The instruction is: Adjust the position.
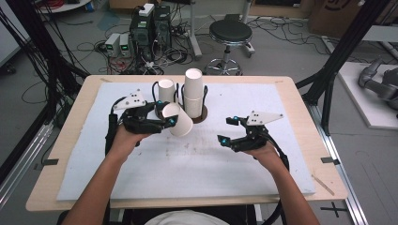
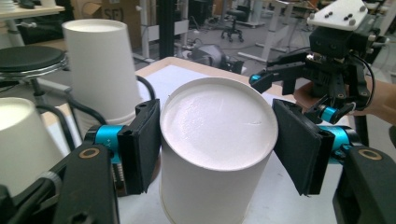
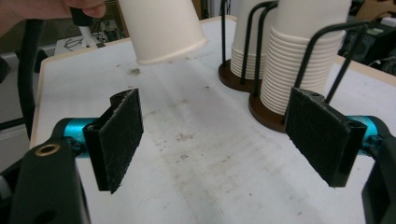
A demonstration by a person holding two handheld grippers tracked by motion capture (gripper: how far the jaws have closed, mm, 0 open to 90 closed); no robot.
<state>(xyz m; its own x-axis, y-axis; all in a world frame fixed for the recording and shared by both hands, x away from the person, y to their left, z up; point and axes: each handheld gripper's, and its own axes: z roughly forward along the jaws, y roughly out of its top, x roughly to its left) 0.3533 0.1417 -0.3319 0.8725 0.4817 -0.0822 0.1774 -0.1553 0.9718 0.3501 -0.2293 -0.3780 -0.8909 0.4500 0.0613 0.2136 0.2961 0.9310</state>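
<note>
Paper cup [image 2: 215, 140] clamped inverted in left gripper [image 1: 159, 119], lifted clear of racks; right gripper [image 1: 233, 130] spread, empty.

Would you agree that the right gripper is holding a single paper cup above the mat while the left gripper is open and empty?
Not quite: the sides are swapped. The left gripper holds the paper cup, as the left gripper view shows; the right gripper is open and empty.

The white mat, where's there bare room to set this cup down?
The white mat is bare in front of both grippers, toward the person, and along its left and right edges. It is crowded at the far middle, where the two cup stacks stand in their wire holders.
</note>
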